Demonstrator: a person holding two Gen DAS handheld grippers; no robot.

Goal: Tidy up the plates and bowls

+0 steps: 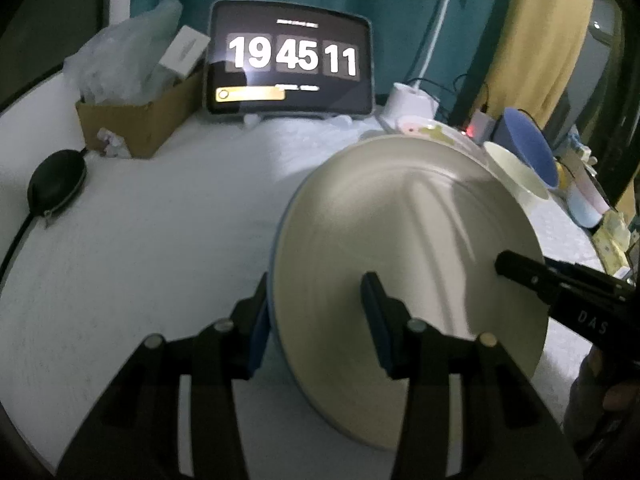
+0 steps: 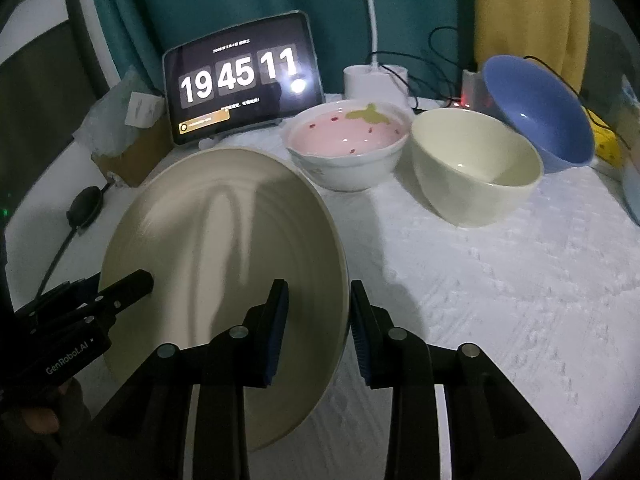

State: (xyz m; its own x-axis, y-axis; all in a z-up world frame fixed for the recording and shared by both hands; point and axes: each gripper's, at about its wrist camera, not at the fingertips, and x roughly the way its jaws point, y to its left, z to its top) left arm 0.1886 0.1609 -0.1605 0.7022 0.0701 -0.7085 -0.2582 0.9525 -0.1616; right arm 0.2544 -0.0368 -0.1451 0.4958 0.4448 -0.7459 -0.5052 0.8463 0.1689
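A large cream plate is held tilted above the white table; it also shows in the right wrist view. My left gripper straddles its left rim, one finger on each face, with a wide gap. My right gripper straddles its right rim the same way. Behind stand a pink-lined bowl, a cream bowl and a tilted blue bowl. The cream bowl and the blue bowl also show in the left wrist view.
A tablet showing a clock stands at the back. A cardboard box with plastic bags sits back left. A black pouch with a cable lies at the left. A white lamp base and cables are behind the bowls.
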